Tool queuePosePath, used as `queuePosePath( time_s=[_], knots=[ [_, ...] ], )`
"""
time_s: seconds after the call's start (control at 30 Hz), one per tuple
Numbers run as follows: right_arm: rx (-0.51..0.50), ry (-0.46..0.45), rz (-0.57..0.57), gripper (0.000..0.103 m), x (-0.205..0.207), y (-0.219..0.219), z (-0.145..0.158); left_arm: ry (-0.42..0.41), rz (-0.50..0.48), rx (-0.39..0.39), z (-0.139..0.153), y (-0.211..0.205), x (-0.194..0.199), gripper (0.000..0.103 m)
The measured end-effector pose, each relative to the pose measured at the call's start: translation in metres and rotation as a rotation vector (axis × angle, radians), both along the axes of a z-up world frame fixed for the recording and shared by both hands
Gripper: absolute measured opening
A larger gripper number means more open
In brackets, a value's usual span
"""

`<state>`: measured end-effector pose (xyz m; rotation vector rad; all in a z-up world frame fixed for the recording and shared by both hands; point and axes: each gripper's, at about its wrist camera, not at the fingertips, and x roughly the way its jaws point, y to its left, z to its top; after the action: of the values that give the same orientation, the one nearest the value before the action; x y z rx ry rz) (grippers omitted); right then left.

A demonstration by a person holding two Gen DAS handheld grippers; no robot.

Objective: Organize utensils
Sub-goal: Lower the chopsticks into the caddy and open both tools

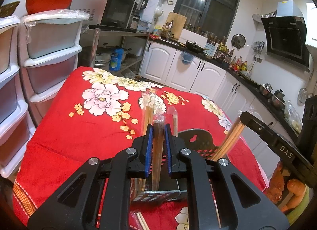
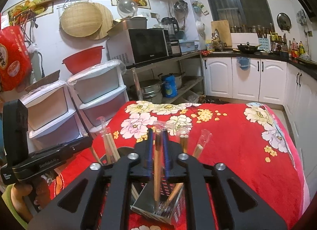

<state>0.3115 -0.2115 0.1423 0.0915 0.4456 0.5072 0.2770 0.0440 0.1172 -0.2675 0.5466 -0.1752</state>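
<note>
So both grippers are parked over the same black perforated utensil holder [image 1: 195,141] sitting on the counter, which is covered with a red cloth with big white and pink flowers [image 1: 79,127].

The left gripper [image 1: 158,146], black with blue pads, is clamped narrow on a dark brown pair of chopsticks in a clear plastic sleeve [image 1: 158,150]. That pair stands pretty much upright, its lower end down inside the holder. Just behind it two more sleeved light wooden chopstick pairs [image 1: 147,115] stick up out of the holder, and another pale bunch [image 1: 230,141] leans off to the right, near the other gripper's black body.

From the right wrist view, the right gripper [image 2: 157,150] has a light wooden chopstick pair with dark tips [image 2: 157,166] between its blue pads. The jaws are only slightly apart and I can't tell if the pads are actually pressing on it; it looks a bit blurred. Its bottom end is down in the holder's shiny metal-lined compartment [image 2: 150,196]. Other wrapped pairs [image 2: 111,146] stand in the holder to the left and right of it.

A person's hand [image 2: 21,192] holds the left gripper's handle at the edge of that view. A couple more wrapped chopsticks [image 1: 141,221] lie flat on the cloth right at the bottom of the left view.
</note>
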Motion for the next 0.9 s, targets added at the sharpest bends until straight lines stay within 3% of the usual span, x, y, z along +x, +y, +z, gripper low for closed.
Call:
queuePosePath(
  time_s=[0.33, 0.47, 0.9],
  knots=[
    [-0.01, -0.003, -0.014, 0.026, -0.008, -0.006, 0.002, 0.013, -0.001, 0.008, -0.009, 0.001, -0.013, 0.007],
    [-0.012, -0.004, -0.014, 0.03, -0.012, -0.01, 0.002, 0.011, 0.002, 0.013, -0.008, 0.001, -0.015, 0.023],
    [-0.038, -0.012, -0.032, 0.046, -0.04, -0.019, 0.002, 0.004, 0.001, -0.001, -0.007, 0.005, -0.035, 0.049]
  ],
)
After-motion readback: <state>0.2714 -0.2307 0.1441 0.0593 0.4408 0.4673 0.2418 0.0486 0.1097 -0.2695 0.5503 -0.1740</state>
